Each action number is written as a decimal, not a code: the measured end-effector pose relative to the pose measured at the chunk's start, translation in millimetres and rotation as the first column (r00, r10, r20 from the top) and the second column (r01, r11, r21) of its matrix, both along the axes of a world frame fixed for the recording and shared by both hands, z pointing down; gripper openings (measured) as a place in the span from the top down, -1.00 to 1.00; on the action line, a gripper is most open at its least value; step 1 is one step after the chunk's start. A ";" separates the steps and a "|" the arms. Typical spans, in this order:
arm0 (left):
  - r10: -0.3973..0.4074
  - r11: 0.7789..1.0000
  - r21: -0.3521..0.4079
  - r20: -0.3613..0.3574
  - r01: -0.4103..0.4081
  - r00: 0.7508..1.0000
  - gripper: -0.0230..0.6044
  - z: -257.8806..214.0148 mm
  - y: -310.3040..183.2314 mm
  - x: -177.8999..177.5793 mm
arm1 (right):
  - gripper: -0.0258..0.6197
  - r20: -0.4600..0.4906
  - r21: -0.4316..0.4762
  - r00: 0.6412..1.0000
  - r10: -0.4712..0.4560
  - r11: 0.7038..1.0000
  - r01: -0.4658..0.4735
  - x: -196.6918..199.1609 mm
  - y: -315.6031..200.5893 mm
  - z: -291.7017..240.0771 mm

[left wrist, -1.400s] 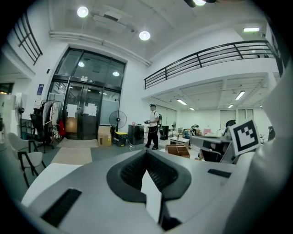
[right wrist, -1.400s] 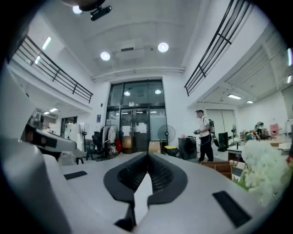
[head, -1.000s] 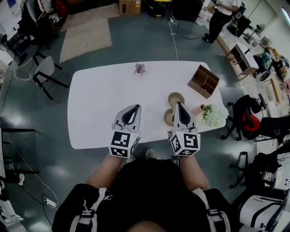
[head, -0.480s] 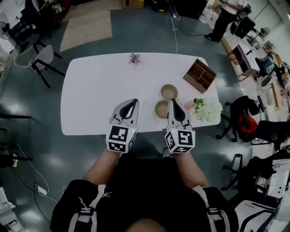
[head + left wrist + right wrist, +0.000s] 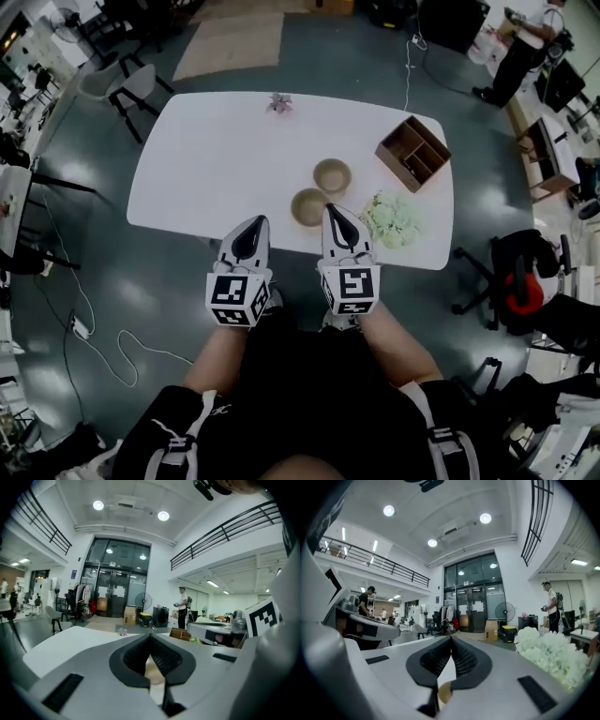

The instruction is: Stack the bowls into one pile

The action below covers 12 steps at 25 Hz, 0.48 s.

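Observation:
Two tan bowls stand apart on the white table [image 5: 216,159]: the far bowl [image 5: 332,175] and the near bowl [image 5: 308,206], close to the front edge. My right gripper [image 5: 334,208] is shut and empty, its tip just right of the near bowl. My left gripper [image 5: 253,222] is also shut and empty, its tip at the table's front edge, left of the near bowl. In the left gripper view the jaws [image 5: 150,637] meet, with a bit of tan bowl [image 5: 154,670] showing behind them. The right gripper [image 5: 451,638] has its jaws closed in its own view too.
A wooden compartment box [image 5: 412,153] sits at the table's right end, with a bunch of white flowers [image 5: 394,220] near the front right edge. A small pink ornament [image 5: 278,102] is at the far edge. Chairs [image 5: 131,84] stand far left. A person [image 5: 525,42] stands far right.
Both grippers have drawn back toward the table's front edge, still shut. The right one no longer covers the near bowl. The head view has swung, so the table sits higher in frame.

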State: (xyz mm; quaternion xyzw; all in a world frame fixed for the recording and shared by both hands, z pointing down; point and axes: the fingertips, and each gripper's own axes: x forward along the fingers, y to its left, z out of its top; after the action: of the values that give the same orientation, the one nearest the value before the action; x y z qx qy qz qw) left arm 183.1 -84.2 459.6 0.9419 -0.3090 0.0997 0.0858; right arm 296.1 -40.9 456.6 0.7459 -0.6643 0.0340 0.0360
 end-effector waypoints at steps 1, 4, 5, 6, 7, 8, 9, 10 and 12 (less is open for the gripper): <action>-0.013 1.000 0.004 0.005 0.013 1.000 0.89 -1.4 4.4 0.4 | 0.87 0.016 0.001 1.000 -0.017 1.000 0.017 1.0 1.8 -0.3; -0.019 1.000 0.024 0.020 0.018 1.000 0.89 -3.9 12.5 3.8 | 0.87 0.034 -0.003 0.999 -0.042 0.999 0.042 2.4 5.2 0.4; -0.017 0.999 0.029 0.019 0.016 1.000 0.89 -6.5 13.7 4.8 | 0.87 0.036 -0.007 0.998 -0.047 0.999 0.047 1.9 5.8 -1.3; -0.017 0.999 0.037 0.014 0.016 1.000 0.89 -10.7 14.1 5.2 | 0.87 0.038 -0.010 0.998 -0.056 0.998 0.056 0.2 5.9 -4.5; -0.019 0.999 0.045 0.006 0.019 1.000 0.89 -15.5 13.4 5.3 | 0.87 0.036 -0.013 0.997 -0.072 0.997 0.072 -2.7 5.5 -7.9; -0.023 0.998 0.052 -0.003 0.023 1.000 0.89 -19.4 12.2 5.8 | 0.87 0.027 -0.019 0.995 -0.093 0.995 0.093 -6.0 4.3 -10.2; -0.025 0.998 0.056 -0.011 0.026 1.000 0.89 -21.8 11.0 6.8 | 0.87 0.015 -0.030 0.993 -0.114 0.993 0.114 -8.7 2.0 -11.2; -0.025 0.998 0.056 -0.018 0.026 1.000 0.89 -22.8 10.4 8.2 | 0.87 0.007 -0.046 0.991 -0.132 0.990 0.132 -10.3 -0.7 -11.4; -0.017 0.998 0.060 -0.023 0.019 1.000 0.89 -22.6 11.1 10.1 | 0.87 0.015 -0.075 0.988 -0.151 0.986 0.152 -11.5 -5.0 -14.0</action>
State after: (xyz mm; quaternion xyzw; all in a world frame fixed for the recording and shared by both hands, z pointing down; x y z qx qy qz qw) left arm 193.2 -73.1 437.0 0.9423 -0.3194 0.0788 0.0616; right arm 284.7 -46.0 442.5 0.6911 -0.7174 0.0599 0.0635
